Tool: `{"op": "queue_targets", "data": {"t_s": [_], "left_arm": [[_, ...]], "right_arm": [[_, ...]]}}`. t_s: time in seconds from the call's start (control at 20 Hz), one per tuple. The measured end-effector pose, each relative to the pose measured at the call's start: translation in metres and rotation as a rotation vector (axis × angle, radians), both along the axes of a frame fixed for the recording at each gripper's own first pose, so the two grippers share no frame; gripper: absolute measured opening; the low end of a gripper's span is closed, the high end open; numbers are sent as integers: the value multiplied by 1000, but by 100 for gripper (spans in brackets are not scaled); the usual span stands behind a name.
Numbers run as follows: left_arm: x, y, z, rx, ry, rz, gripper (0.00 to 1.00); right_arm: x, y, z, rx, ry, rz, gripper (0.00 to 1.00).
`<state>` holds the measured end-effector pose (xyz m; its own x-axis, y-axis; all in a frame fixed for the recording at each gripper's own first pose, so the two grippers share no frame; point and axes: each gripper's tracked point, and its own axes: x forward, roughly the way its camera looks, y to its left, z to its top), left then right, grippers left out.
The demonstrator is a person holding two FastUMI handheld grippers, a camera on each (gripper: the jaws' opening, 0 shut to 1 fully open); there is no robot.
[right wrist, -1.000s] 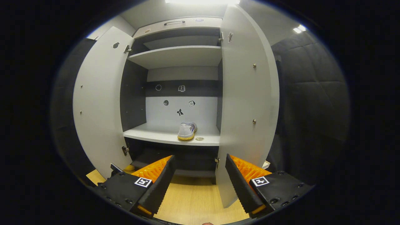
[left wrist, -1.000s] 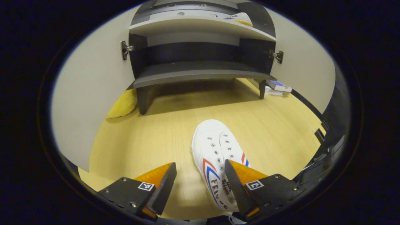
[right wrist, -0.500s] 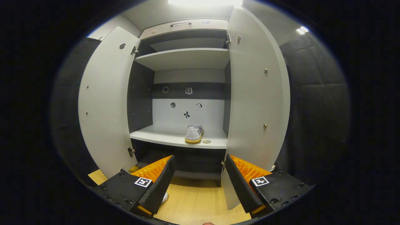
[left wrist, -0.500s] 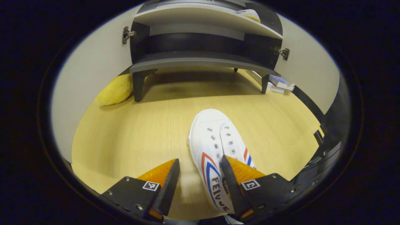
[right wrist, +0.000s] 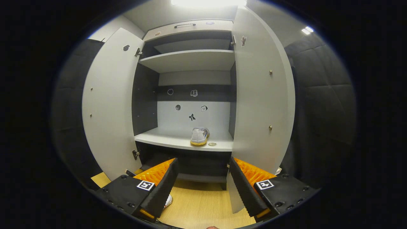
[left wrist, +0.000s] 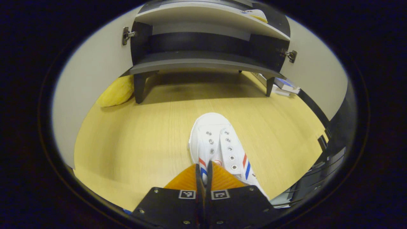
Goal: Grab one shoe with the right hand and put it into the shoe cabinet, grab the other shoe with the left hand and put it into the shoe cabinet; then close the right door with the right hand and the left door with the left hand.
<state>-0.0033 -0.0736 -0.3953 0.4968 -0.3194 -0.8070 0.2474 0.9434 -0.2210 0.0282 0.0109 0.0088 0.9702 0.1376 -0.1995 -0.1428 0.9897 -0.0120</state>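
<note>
In the left gripper view we take the shoe cabinet (left wrist: 203, 62) as our landmark. Its left door (left wrist: 92, 95) stands swung open at the left edge, and a yellow cushion-like lump (left wrist: 116, 91) lies on the wooden floor (left wrist: 136, 136) just beside the cabinet's left front leg. In front of the cabinet, well apart from its legs, a white canvas sneaker (left wrist: 219, 146) with red and blue stripes lies on the floor, toe toward the cabinet. Our left gripper (left wrist: 203, 171) is at the sneaker's near end, its jaws drawn together and pinching the left side wall of the shoe by the opening. To the right of the cabinet's right front leg some flat boxes or books (left wrist: 284, 87) lie on the floor, and the right door (left wrist: 314, 76) stands open beyond them.

In the right gripper view we see the cabinet (right wrist: 190, 95) from farther back, both doors wide open: left door (right wrist: 111, 101), then the interior, then right door (right wrist: 260, 95). The other sneaker (right wrist: 199, 136) sits on the cabinet's middle shelf (right wrist: 165, 140), toward its right half, heel facing us. Small stickers dot the back panel above it. Our right gripper (right wrist: 202, 187) hangs in front of the cabinet's lower part, jaws spread wide with nothing between them.
</note>
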Motion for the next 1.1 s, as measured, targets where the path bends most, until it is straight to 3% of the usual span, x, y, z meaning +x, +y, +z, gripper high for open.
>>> {"op": "queue_targets", "data": {"t_s": [0.3, 0.5, 0.8, 1.1], "left_arm": [[11, 4, 18, 8, -53, 0, 2], [21, 6, 48, -48, -79, 56, 2], [46, 11, 117, -108, -188, 93, 2], [80, 7, 202, -143, -348, 78, 2]], "right_arm": [[-2, 0, 2, -9, -9, 13, 100], [-4, -1, 0, -13, -7, 18, 100], [-7, -1, -7, -16, 6, 31, 100], [-11, -4, -8, -20, 4, 36, 100]]}}
